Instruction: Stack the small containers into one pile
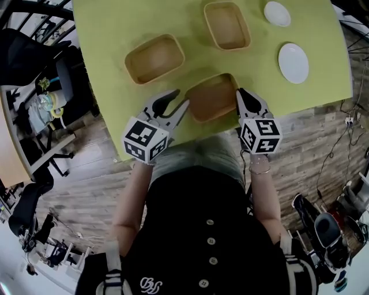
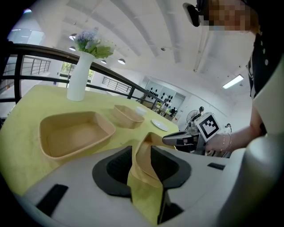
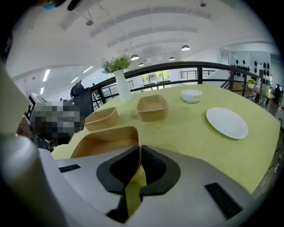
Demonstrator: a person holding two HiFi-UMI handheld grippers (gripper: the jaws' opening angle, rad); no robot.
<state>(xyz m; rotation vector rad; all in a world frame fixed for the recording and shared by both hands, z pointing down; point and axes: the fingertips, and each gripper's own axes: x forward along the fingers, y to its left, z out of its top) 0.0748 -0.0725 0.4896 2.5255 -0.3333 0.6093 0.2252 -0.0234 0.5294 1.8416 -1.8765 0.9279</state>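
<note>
On yellow table [image 1: 115, 23], right tool [image 3: 139, 155] clamping container [image 3: 104, 141]

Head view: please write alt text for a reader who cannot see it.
From above, two hand-held grippers flank the nearest tan container on a yellow-green table: the right gripper pinches its right rim, the left gripper straddles its left rim. Two more tan containers, a white plate and a bowl lie beyond.

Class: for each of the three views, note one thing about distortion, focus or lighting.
Head view: the wide lens bows the table edges; light is even, shadows faint. Left gripper view: black corners ring the picture, the left claw looms large and soft, the vase is crisp. Right gripper view: the railing curves, ceiling lamps glare, the white plate keeps its outline.
</note>
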